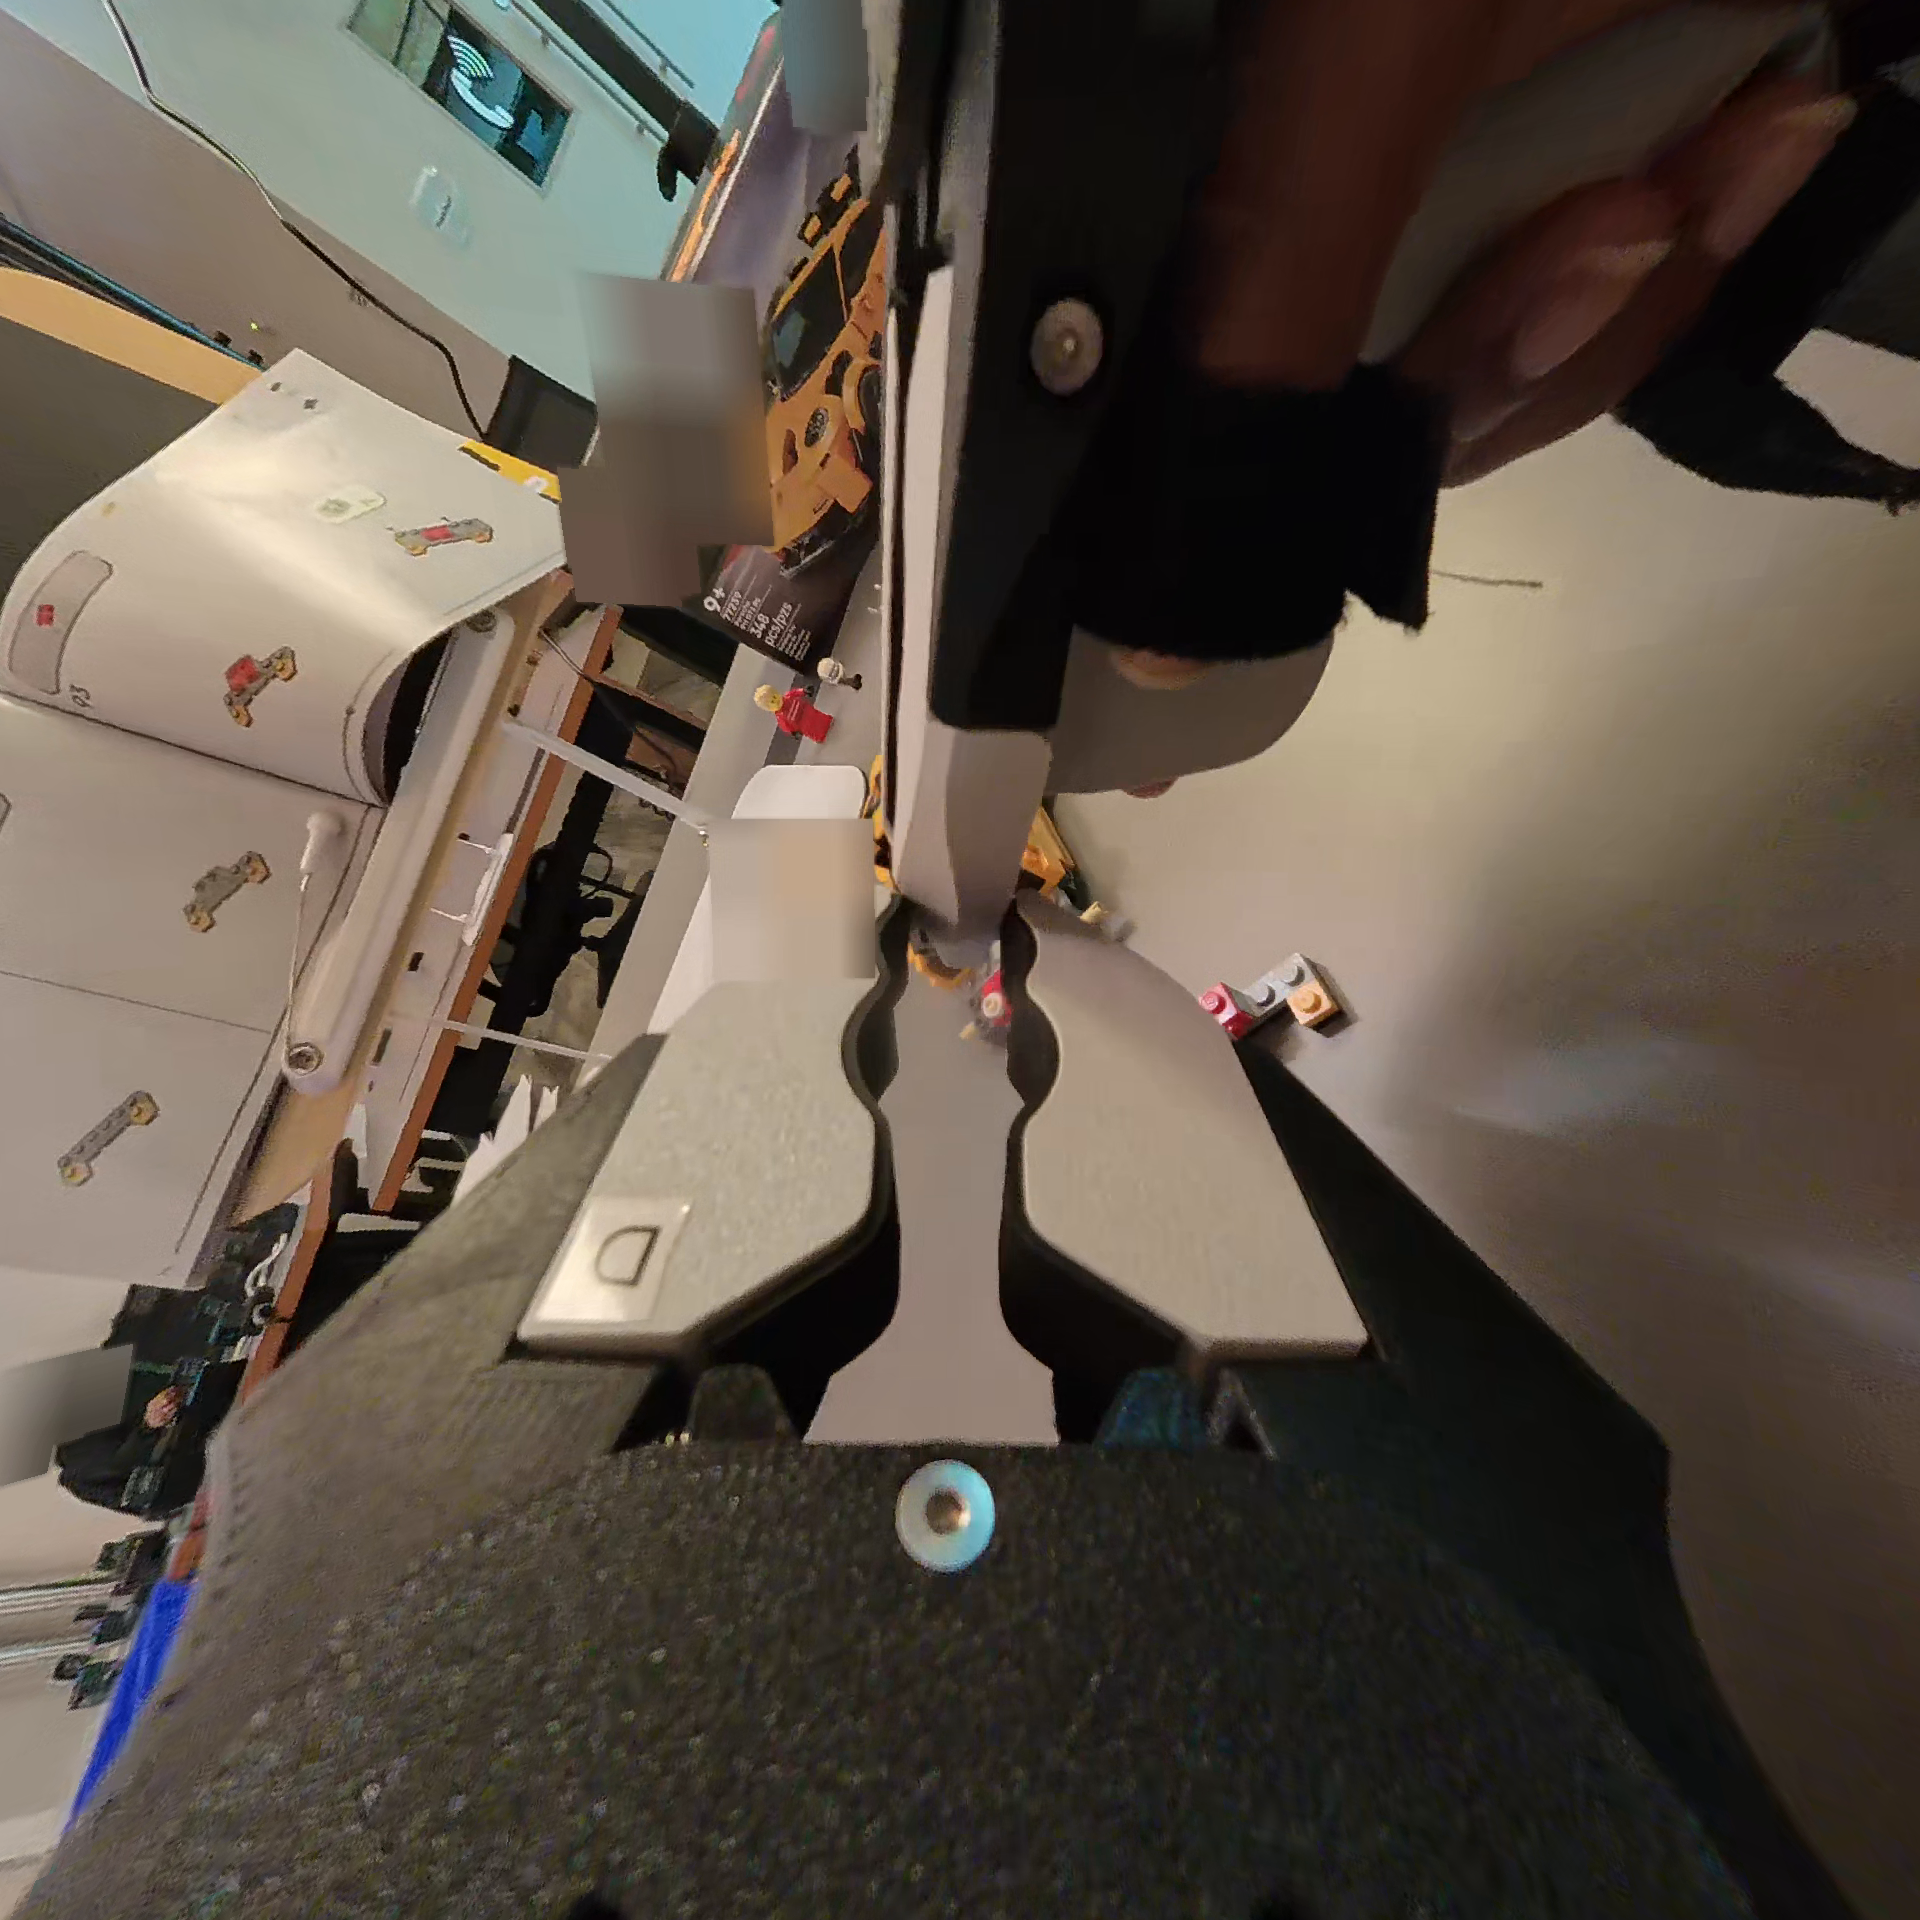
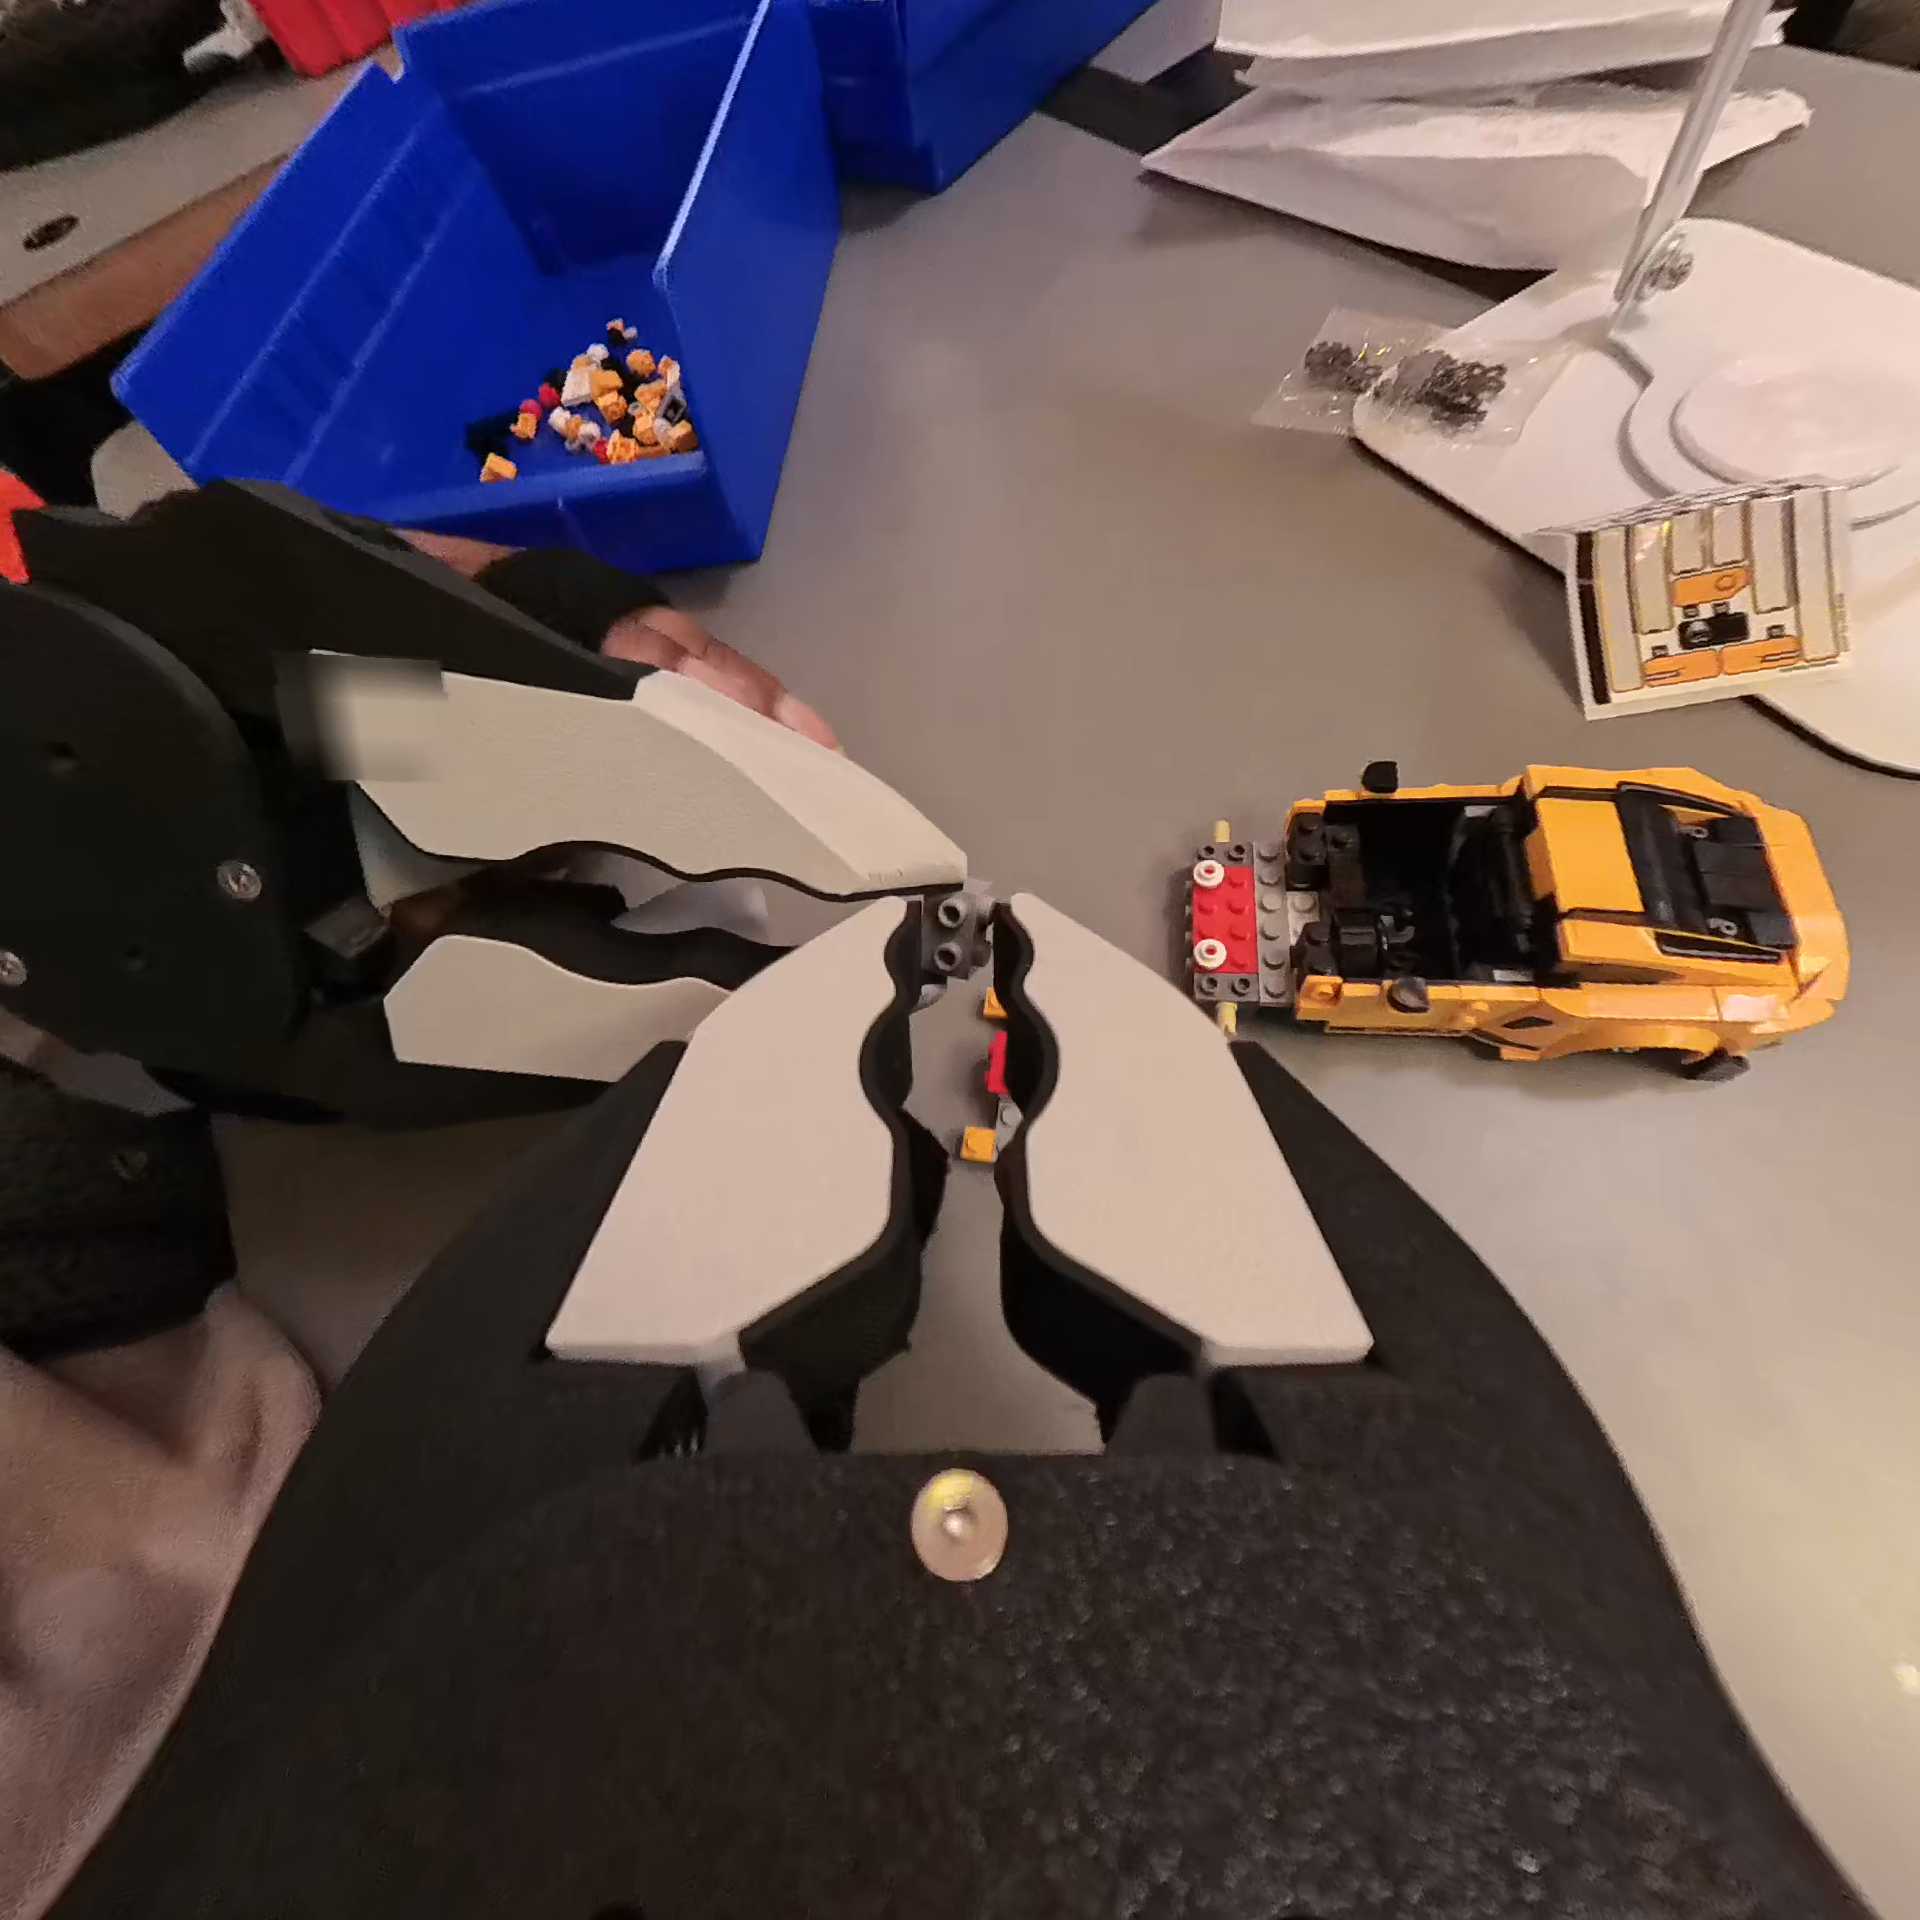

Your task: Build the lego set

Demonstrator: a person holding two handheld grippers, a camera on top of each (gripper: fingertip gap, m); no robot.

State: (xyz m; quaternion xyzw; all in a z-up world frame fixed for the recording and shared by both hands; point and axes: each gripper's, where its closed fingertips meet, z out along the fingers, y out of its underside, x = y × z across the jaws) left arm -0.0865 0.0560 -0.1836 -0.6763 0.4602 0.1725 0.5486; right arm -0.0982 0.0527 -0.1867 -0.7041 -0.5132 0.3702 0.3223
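Note:
In the right wrist view my right gripper is shut on a small grey studded Lego piece, held above the grey table. My left gripper comes in from the left; its upper finger touches the top of that piece and its lower fingertip is hidden. In the left wrist view my left gripper has its jaws nearly closed around the small piece and the right gripper's fingertip. The partly built yellow car stands just to the right, its red and grey front plates exposed.
Loose red and orange bricks lie under the grippers. A blue bin with small pieces stands at the back left. A sticker sheet, a bag of black parts and a white stand base are at the right. An instruction booklet hangs at the left. My two grippers' fingertips are within a few centimetres of each other.

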